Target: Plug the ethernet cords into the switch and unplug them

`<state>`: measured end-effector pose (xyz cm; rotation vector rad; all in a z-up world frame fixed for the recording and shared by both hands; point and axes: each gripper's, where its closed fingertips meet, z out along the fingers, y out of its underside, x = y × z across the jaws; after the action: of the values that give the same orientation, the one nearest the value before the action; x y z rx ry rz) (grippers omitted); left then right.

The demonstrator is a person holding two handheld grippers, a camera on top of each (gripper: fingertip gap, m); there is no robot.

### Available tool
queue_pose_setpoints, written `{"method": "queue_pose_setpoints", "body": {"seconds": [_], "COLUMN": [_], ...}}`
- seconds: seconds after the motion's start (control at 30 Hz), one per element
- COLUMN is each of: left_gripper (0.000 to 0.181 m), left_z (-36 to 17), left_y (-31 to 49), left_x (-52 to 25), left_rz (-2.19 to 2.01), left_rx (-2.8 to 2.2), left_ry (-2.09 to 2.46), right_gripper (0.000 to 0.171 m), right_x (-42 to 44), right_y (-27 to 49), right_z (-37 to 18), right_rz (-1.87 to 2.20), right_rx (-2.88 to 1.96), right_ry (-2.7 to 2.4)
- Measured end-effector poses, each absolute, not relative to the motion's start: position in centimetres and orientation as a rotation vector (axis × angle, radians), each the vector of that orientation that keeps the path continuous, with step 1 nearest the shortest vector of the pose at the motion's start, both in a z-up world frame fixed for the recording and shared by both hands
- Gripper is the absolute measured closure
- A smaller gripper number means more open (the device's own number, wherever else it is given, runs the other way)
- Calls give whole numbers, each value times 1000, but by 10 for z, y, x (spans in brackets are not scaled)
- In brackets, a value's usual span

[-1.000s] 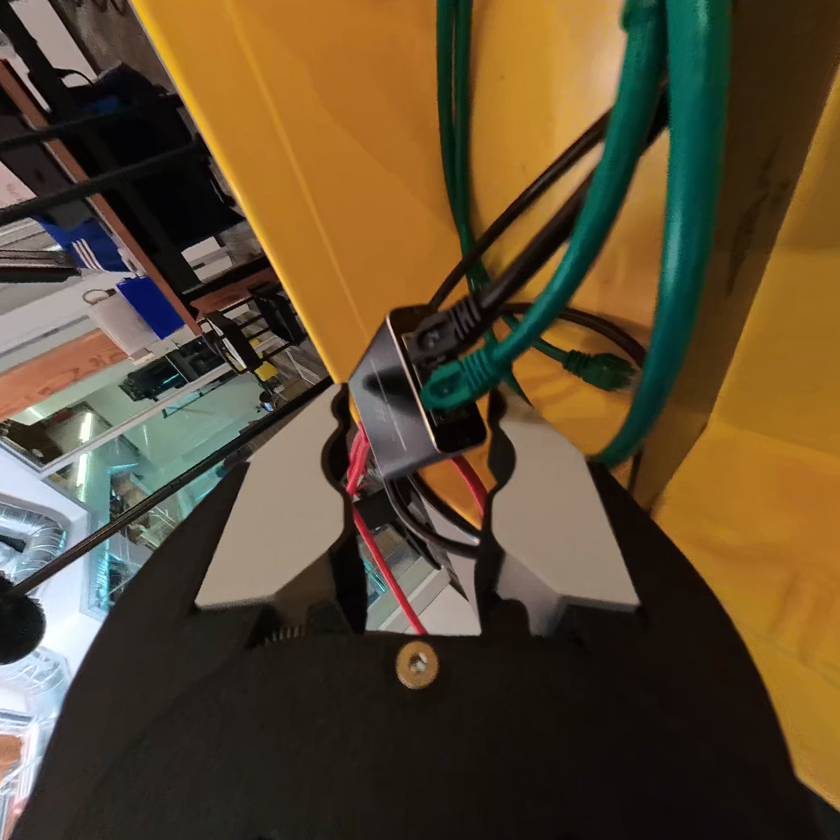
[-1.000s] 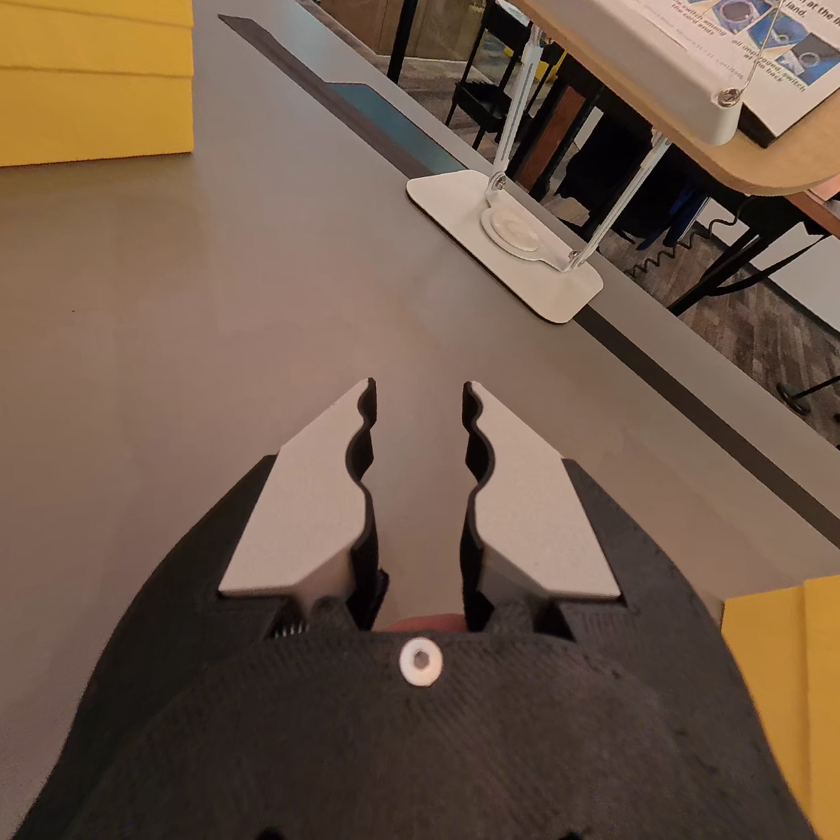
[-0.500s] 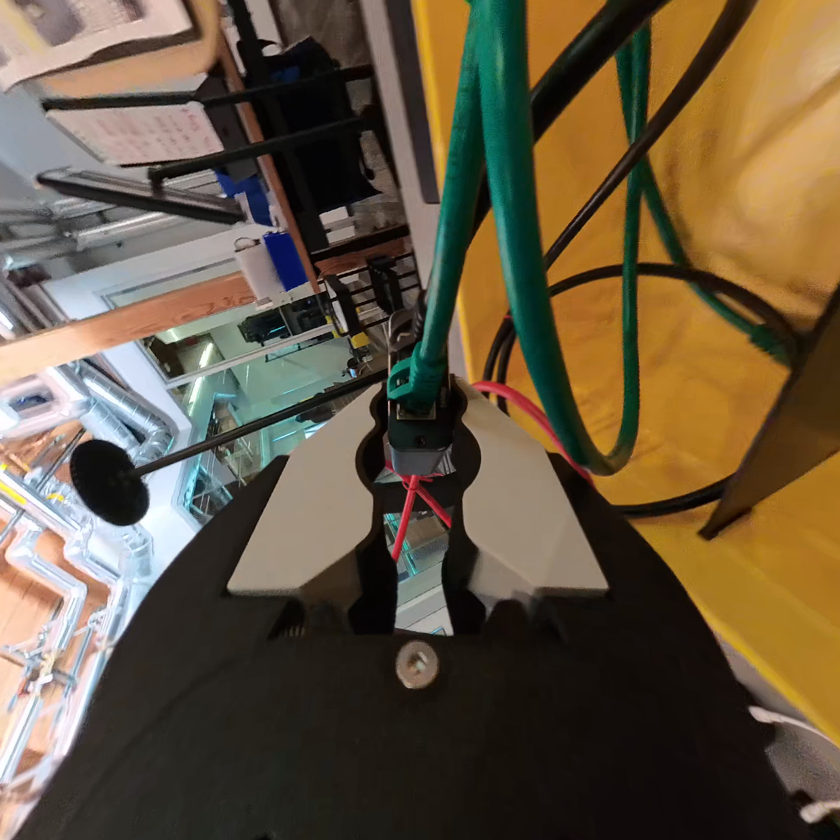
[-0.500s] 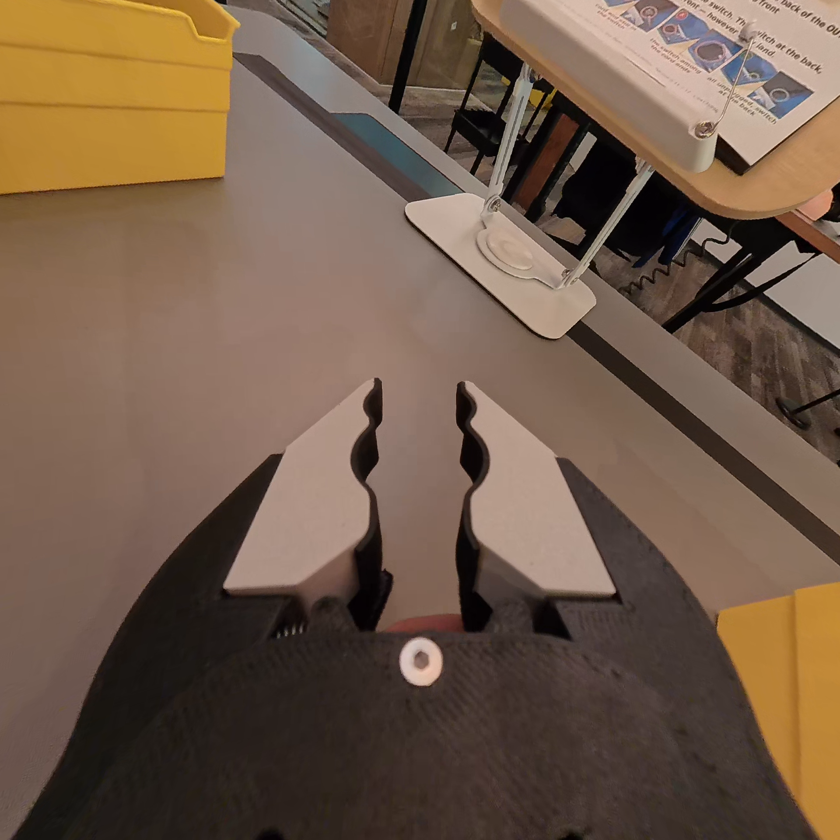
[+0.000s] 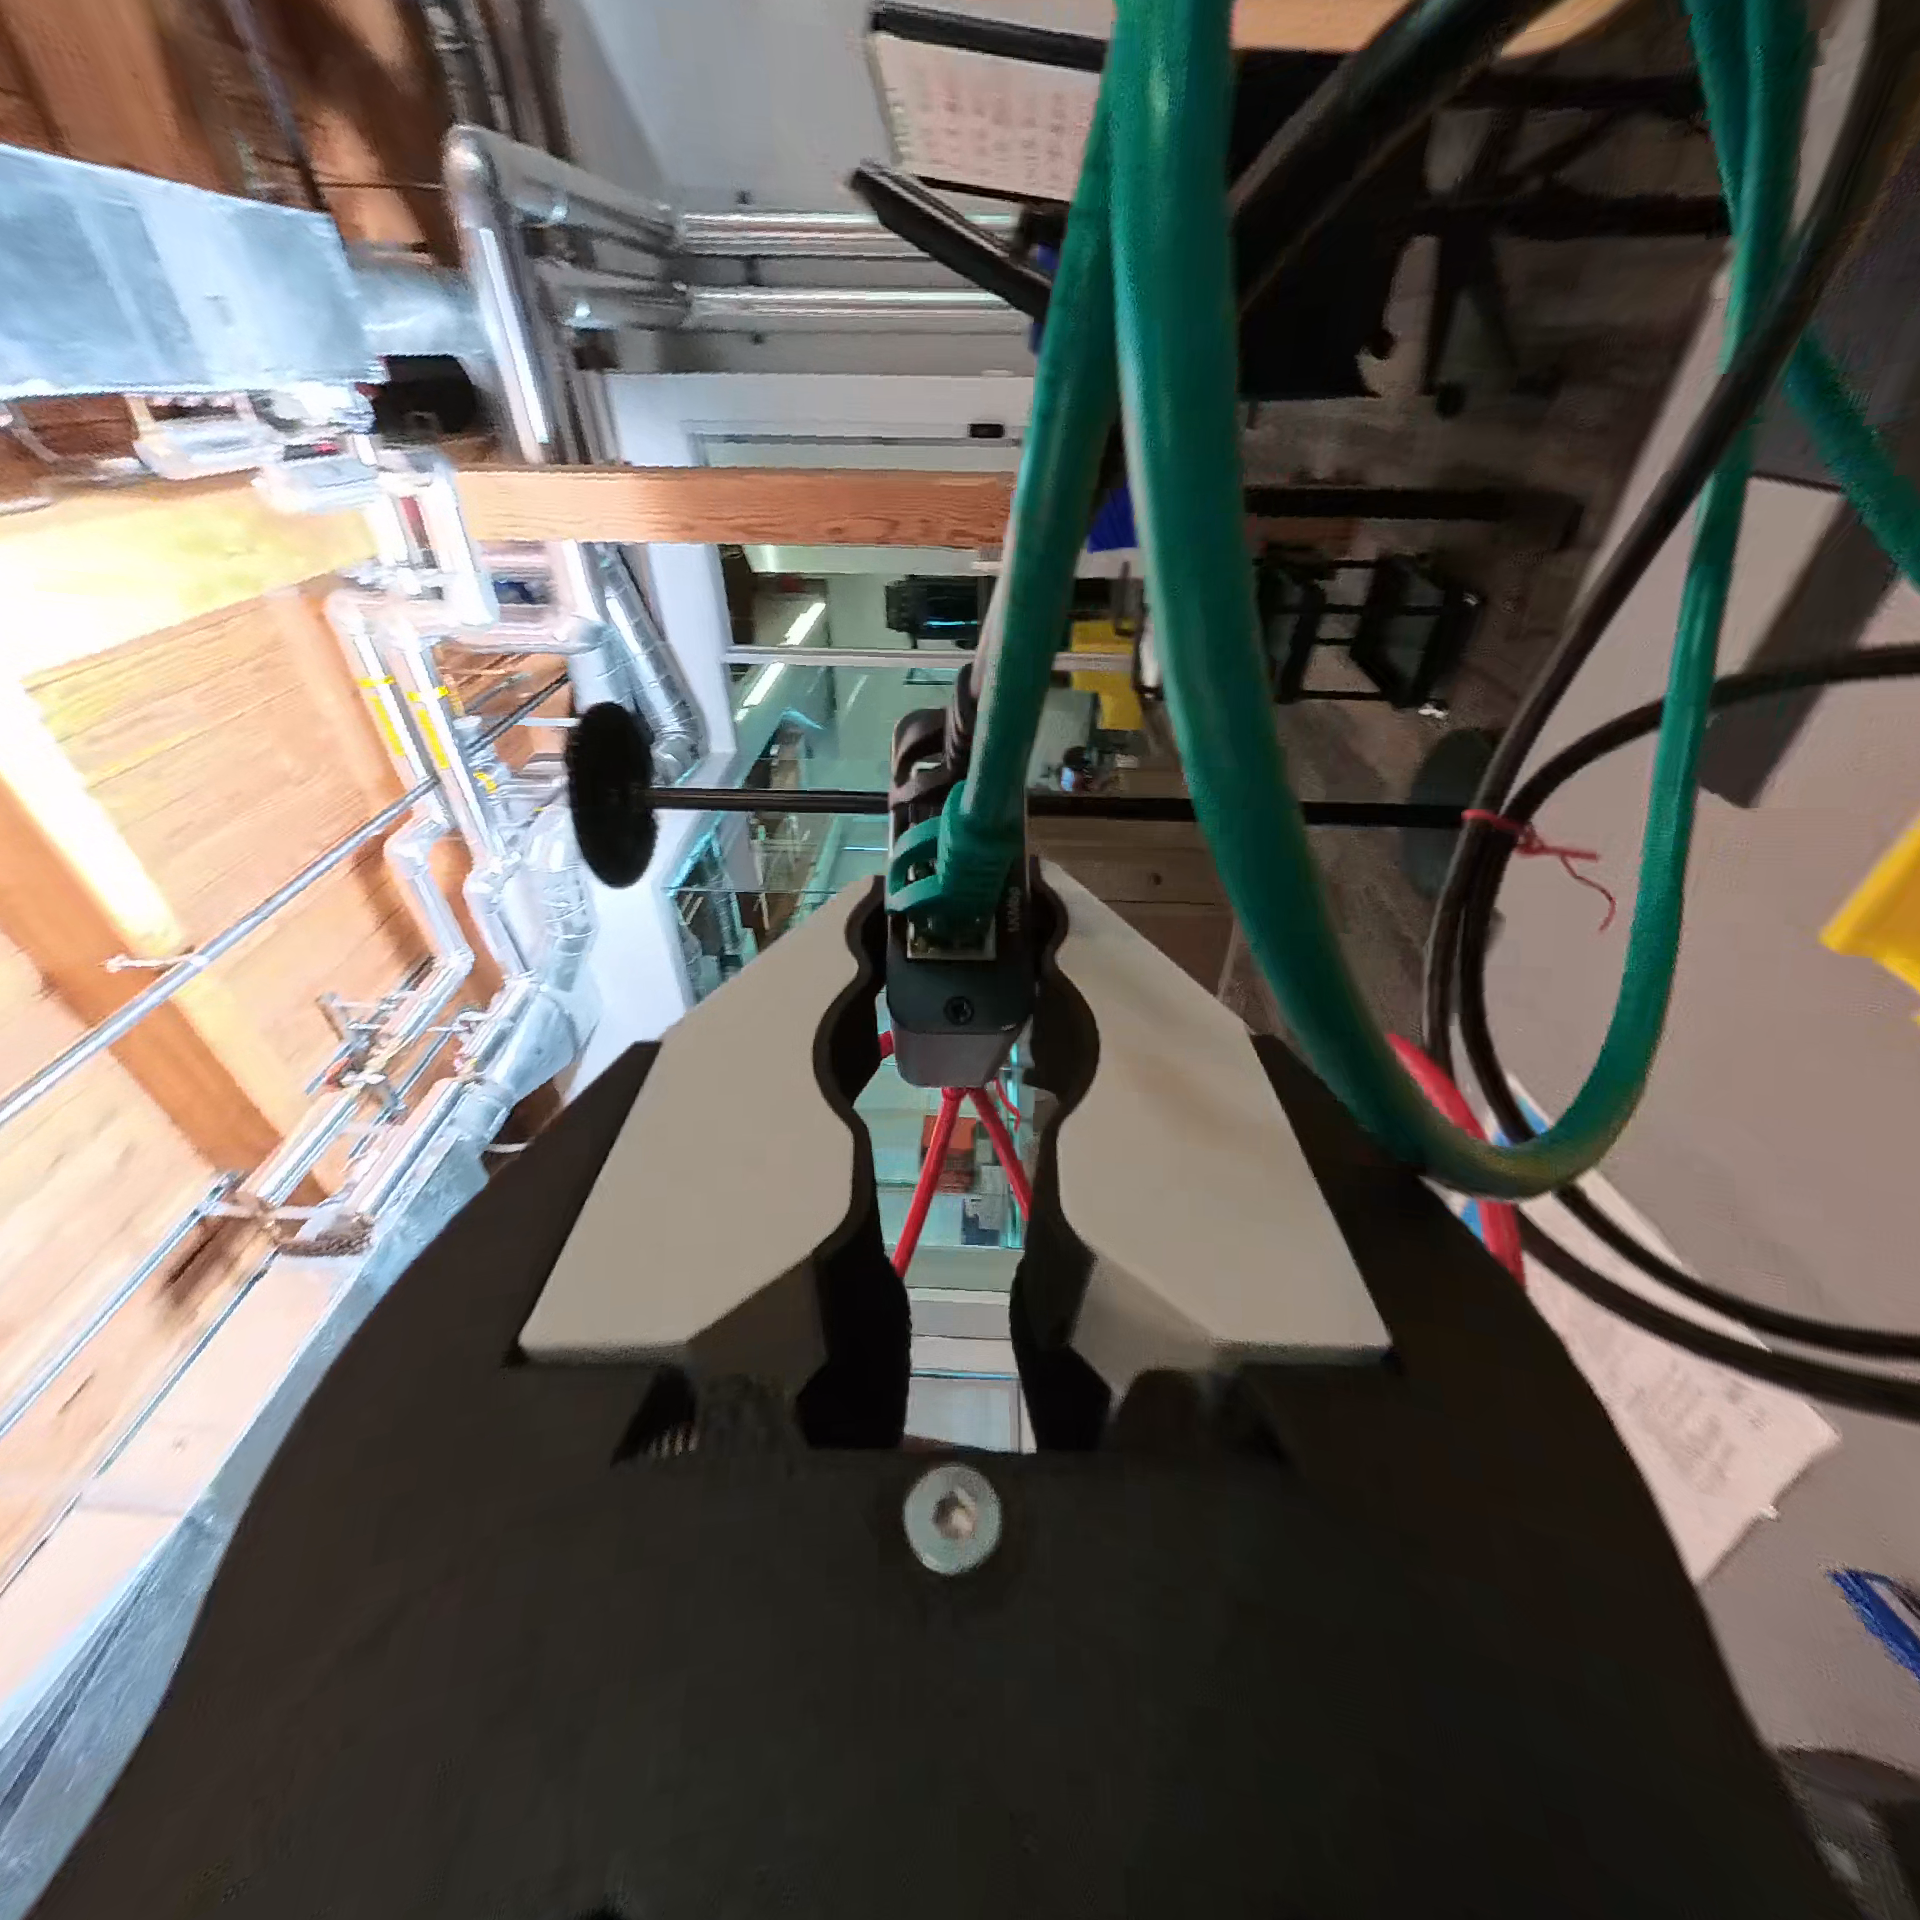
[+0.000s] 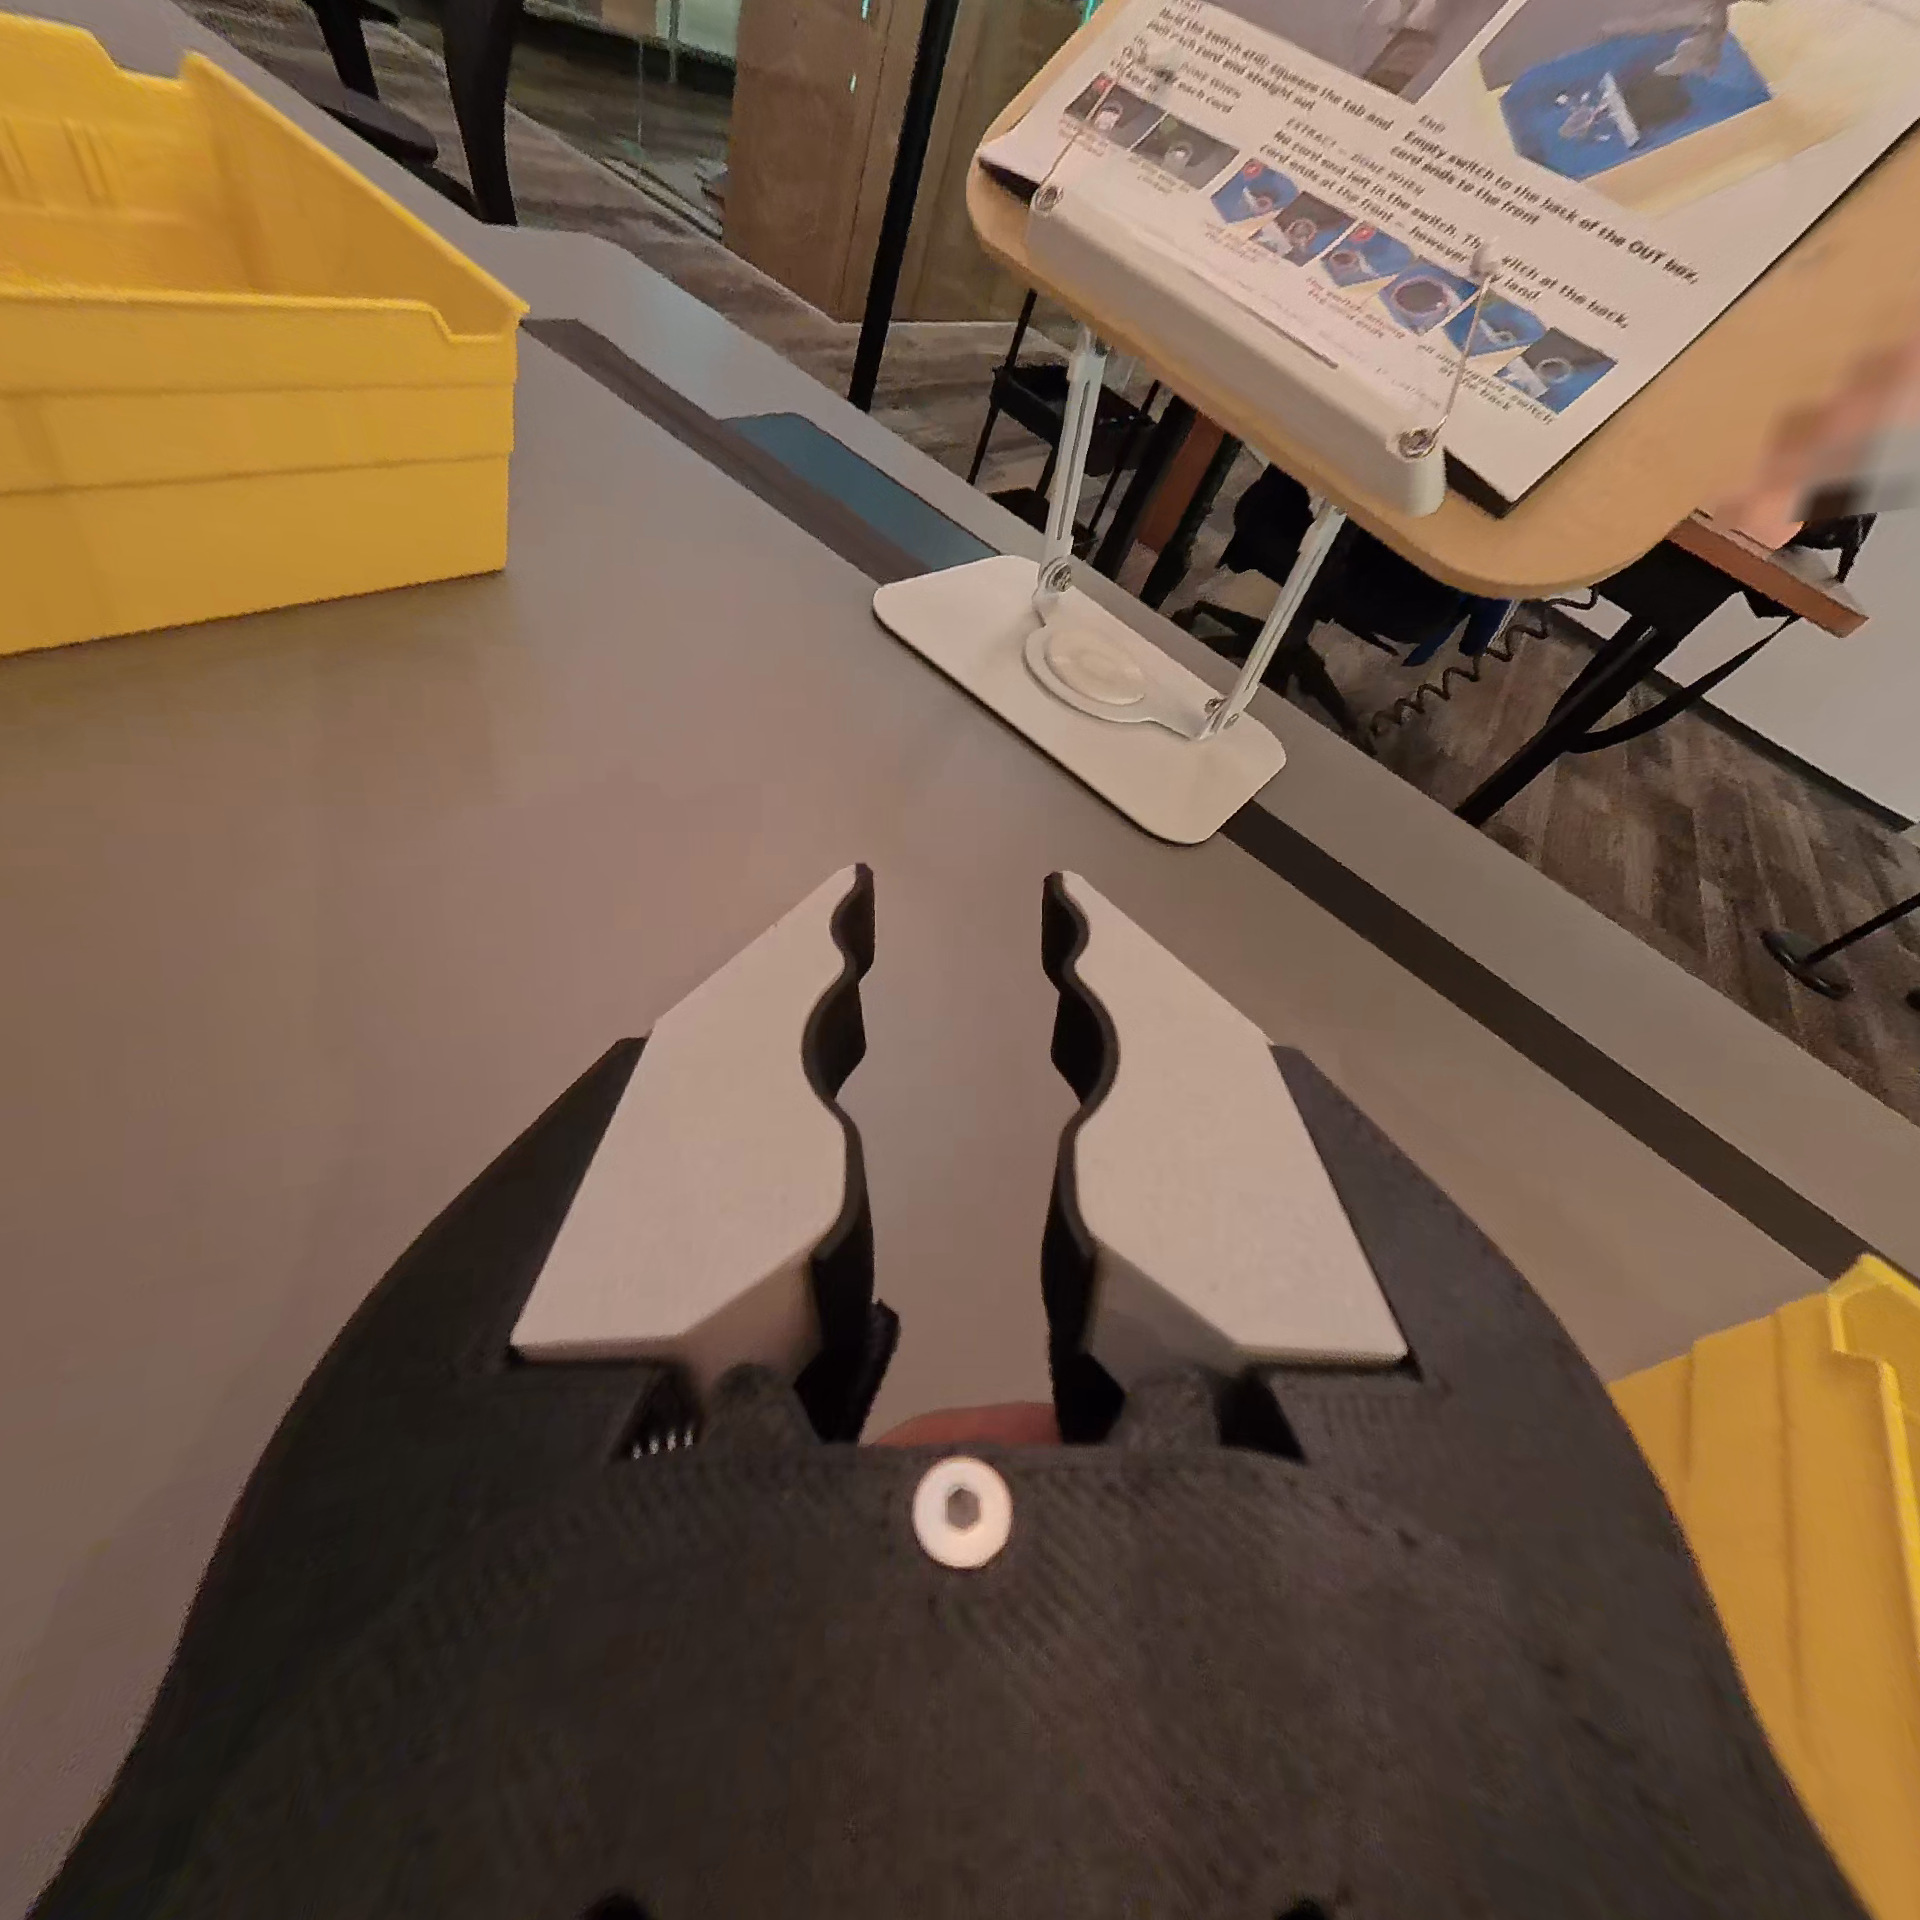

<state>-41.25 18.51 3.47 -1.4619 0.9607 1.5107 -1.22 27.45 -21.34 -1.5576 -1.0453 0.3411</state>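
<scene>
Grey tabletop (image 6: 520,935) fills the right wrist view, while the left wrist view looks out sideways over wooden beams and silver pipes (image 5: 499,644) of a workshop. Left gripper (image 5: 961,935) is clenched on a small black box-shaped network switch (image 5: 956,1008), its grey fingers (image 5: 717,1164) pressing the two side faces so the switch sits lifted between the tips. A green ethernet cord (image 5: 1049,520) is plugged into the switch's upper face by its green boot, and a black ethernet cord (image 5: 920,769) is plugged in just beyond it. Thin red wires (image 5: 935,1153) hang from the switch's near end between the fingers. More green cord (image 5: 1662,935) loops to the right, beside black cables (image 5: 1455,935) tied with a red twist.

Right gripper (image 6: 956,894) hovers over the tabletop, released, with a clear gap between its fingertips and nothing in it. Beyond stand a white document stand (image 6: 1081,686) carrying a printed sheet, a yellow plastic bin (image 6: 239,416) at far left, and another yellow bin (image 6: 1787,1558) at near right.
</scene>
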Motion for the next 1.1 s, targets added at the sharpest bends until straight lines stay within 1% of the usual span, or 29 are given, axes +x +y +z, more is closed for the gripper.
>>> {"method": "queue_pose_setpoints", "body": {"seconds": [0.2,0.3,0.37,0.4,0.53,0.6,0.63,0.73,0.8,0.87,0.9,0.97,1.0,1.07,1.1], "left_gripper": [159,160,159,159,159,160,160,159,159,159,160,159,160,160,159], "left_z": [114,133,131,128,86,60,46,4,-22,-46,-59,-82,-92,-110,-119], "left_y": [188,198,210,216,243,254,260,273,279,284,287,292,293,295,295], "left_x": [-347,-308,-276,-257,-182,-149,-134,-99,-80,-65,-58,-50,-47,-43,-41], "left_rz": [1513,1508,1449,1424,1374,1353,1334,1258,1234,1223,1214,1205,1204,1190,1187], "left_rx": [-1352,-1330,-1368,-1362,-1355,-1333,-1320,-1326,-1330,-1326,-1336,-1362,-1373,-1406,-1427], "left_ry": [850,853,876,886,978,999,1001,996,1018,1051,1082,1120,1142,1174,1200], "right_gripper": [141,140,141,144,146,157,159,158,155,146,145,147,145,132,134], "right_x": [1,12,23,28,49,60,66,75,72,64,61,56,53,45,42], "right_y": [276,274,271,268,247,232,226,206,200,196,194,194,196,207,214], "right_z": [-170,-141,-115,-101,-53,-31,-21,-3,-7,-18,-20,-26,-34,-62,-77], "right_rz": [420,452,486,511,642,746,801,914,888,842,823,785,755,659,599], "right_rx": [-1505,-1458,-1406,-1378,-1281,-1228,-1202,-1138,-1140,-1157,-1150,-1161,-1181,-1271,-1309], "right_ry": [-971,-935,-904,-892,-910,-917,-906,-935,-990,-1050,-1061,-1077,-1106,-1172,-1194]}}
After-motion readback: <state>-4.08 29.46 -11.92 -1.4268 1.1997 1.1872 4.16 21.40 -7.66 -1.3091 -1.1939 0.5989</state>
